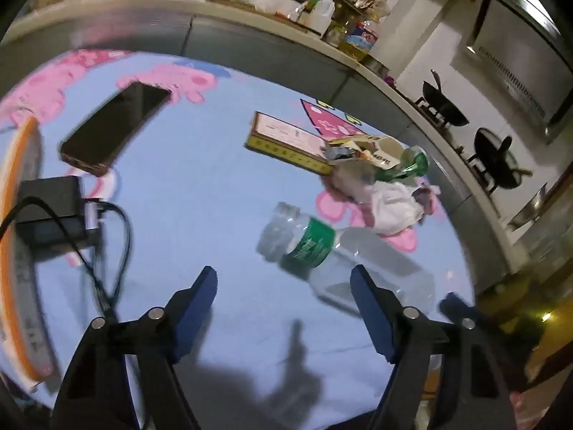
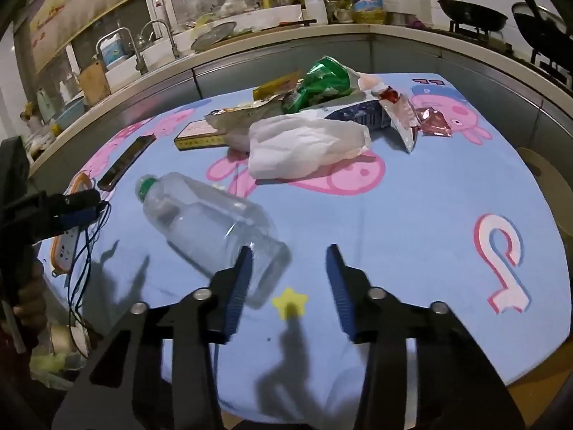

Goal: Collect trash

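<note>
A clear plastic bottle (image 1: 322, 251) with a green label lies on its side on the blue cartoon tablecloth (image 1: 200, 186). It also shows in the right wrist view (image 2: 204, 218), green cap to the far left. My left gripper (image 1: 284, 279) is open and empty, its right finger over the bottle's lower part. My right gripper (image 2: 290, 256) is open and empty, its left finger beside the bottle's base. A pile of trash lies beyond: a white plastic bag (image 2: 304, 147), a crushed green bottle (image 2: 322, 82), foil wrappers (image 2: 404, 114). The pile also shows in the left wrist view (image 1: 386, 186).
A phone (image 1: 114, 127), a black power bank with cable (image 1: 50, 215), an orange-edged power strip (image 1: 18, 251) and a flat yellow box (image 1: 286, 141) lie on the cloth. A kitchen counter (image 2: 286, 32) with bottles, a sink and woks curves behind the table.
</note>
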